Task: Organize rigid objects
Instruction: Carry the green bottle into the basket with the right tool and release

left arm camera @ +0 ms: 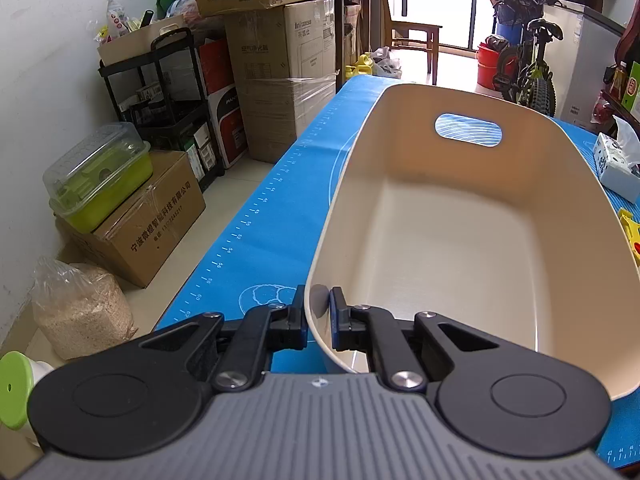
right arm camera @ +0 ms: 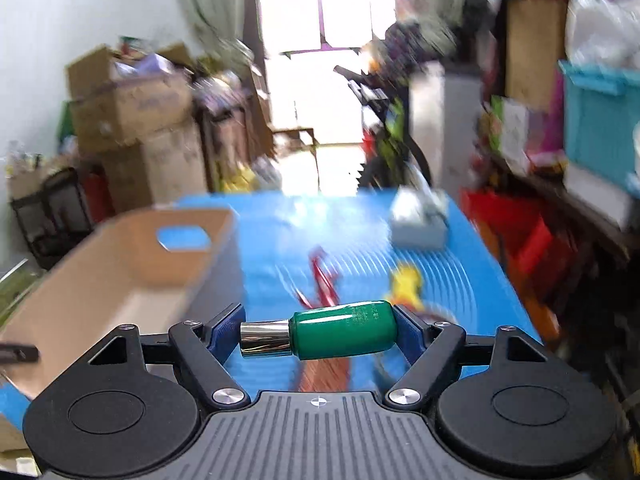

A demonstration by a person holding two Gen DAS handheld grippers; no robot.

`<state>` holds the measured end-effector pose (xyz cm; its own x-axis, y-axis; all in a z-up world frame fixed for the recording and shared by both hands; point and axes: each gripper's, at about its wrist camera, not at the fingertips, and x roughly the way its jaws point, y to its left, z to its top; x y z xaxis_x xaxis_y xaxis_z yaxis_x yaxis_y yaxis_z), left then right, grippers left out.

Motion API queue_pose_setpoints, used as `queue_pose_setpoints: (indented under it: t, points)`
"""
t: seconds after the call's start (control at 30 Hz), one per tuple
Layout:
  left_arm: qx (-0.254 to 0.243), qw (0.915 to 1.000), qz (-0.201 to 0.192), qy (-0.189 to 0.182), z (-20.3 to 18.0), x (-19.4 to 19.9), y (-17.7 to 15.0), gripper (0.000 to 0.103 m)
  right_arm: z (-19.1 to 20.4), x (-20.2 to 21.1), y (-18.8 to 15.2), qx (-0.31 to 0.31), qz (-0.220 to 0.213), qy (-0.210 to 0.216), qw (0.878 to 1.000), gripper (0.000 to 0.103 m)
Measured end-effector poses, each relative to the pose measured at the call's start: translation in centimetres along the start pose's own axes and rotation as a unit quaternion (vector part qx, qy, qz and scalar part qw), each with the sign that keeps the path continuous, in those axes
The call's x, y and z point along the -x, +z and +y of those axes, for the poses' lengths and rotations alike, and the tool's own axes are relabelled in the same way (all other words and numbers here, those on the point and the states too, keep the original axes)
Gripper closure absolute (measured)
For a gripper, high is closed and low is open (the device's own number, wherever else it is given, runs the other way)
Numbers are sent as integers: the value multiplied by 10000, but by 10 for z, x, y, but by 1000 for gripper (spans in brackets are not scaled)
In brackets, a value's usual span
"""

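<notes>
The cardboard box (left arm camera: 148, 224) on the floor at far left carries black Chinese print, 宁波微煌智能科技有限公司, and a lime-green plastic container (left arm camera: 98, 178) with a clear domed lid sits on top of it. A blue mat (left arm camera: 256, 232) printed with white ruler marks and numbers covers the worktop.

On the mat stands a cream bin (left arm camera: 460, 220), smooth matte plastic, oblong with rounded corners and an oval handle slot in its far wall. The left gripper (left arm camera: 318, 320) has its jaws pinching the bin's near rim, one pad outside the wall and one inside.

The right gripper (right arm camera: 318, 334) holds a green bottle (right arm camera: 344, 334) crosswise above the mat, jaws pressed against its two ends. The bottle is a glossy rounded cylinder with a mirror-bright silver cap (right arm camera: 265, 338); the small print on its body is too fine to read. Beyond it the view is motion-blurred: a red item (right arm camera: 322, 276), a yellow toy (right arm camera: 406, 282) and a white tissue box (right arm camera: 418, 220) lie on the mat.
</notes>
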<state>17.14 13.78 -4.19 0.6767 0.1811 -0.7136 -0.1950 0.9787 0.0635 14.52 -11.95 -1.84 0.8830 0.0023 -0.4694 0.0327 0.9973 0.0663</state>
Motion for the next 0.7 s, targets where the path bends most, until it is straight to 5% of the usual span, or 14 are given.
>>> queue_pose_setpoints:
  t: [0.3,0.7]
  points:
    - [24,10000,7,15,-3,0,-1,90,51,-28,32,324,-226,484,9980,24]
    - [100,9999,29,73,-2,-1,0,90,115,-74,20,913,493,1237,9869,24]
